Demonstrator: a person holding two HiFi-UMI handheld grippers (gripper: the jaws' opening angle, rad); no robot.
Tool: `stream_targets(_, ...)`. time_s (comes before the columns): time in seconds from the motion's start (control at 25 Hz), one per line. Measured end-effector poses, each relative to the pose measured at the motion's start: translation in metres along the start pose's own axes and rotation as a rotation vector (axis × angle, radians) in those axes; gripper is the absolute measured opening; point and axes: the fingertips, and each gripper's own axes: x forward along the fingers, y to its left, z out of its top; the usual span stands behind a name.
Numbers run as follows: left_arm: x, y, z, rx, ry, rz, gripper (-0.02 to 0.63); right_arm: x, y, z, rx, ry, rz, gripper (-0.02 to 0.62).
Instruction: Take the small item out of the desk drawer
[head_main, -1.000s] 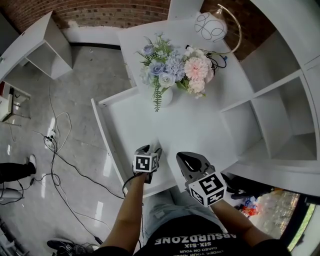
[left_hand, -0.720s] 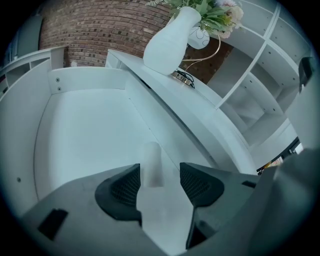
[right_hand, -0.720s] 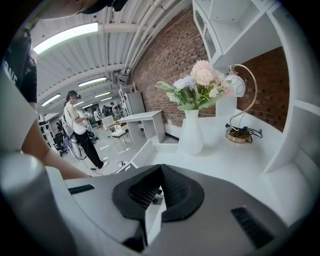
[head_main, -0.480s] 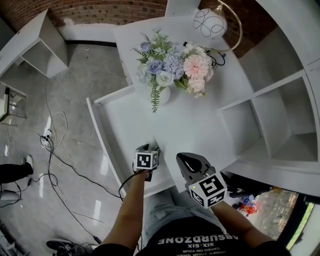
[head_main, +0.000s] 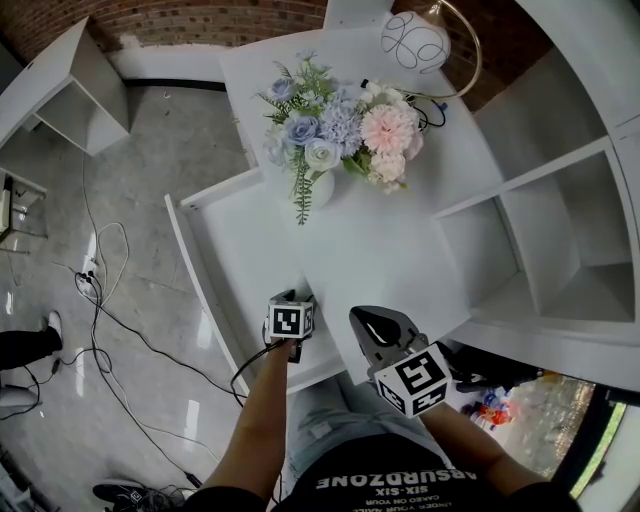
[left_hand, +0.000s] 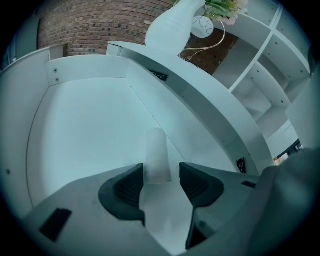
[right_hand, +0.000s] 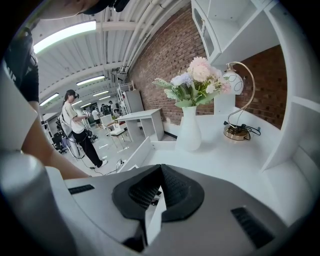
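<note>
The white desk drawer (head_main: 228, 252) stands pulled out at the desk's left side. In the left gripper view a small white cylinder (left_hand: 156, 152) lies on the drawer floor (left_hand: 85, 125), close to the right wall. My left gripper (left_hand: 161, 171) is open, its two dark pads either side of the cylinder's near end, not closed on it. The head view shows this gripper (head_main: 293, 300) at the drawer's near end, with the cylinder hidden under it. My right gripper (head_main: 376, 324) hovers over the desk's front edge, shut (right_hand: 160, 174) with nothing in it.
A white vase of flowers (head_main: 335, 140) stands on the desk top (head_main: 400, 250) by the drawer's far end, a globe lamp (head_main: 415, 42) behind it. Open white shelves (head_main: 545, 230) rise on the right. Cables (head_main: 100, 290) trail over the floor at left. A person (right_hand: 75, 125) stands far off.
The head view has drifted a little, so the desk sits slightly further left. Both grippers keep their places; nothing was taken hold of or let go.
</note>
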Motion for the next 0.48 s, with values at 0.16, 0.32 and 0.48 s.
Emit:
stream_targets(0.16, -0.0005, 0.0054, 0.0005, -0.003, -0.001, 0.031, 0.191, 0.0, 0.0004, -0.0006, -0.007, 0.002, -0.001, -0.003)
stream_targets(0.32, -0.0021, 0.0075, -0.0005, 0.012, 0.014, 0.038, 0.141, 0.0006, 0.0021, -0.0014, -0.003, 0.002, 0.004, -0.003)
stream_targets(0.48, -0.0054, 0.0093, -0.0029, 0.04, 0.033, 0.053, 0.14, 0.0005, 0.0045, -0.0015, 0.001, -0.002, 0.009, -0.003)
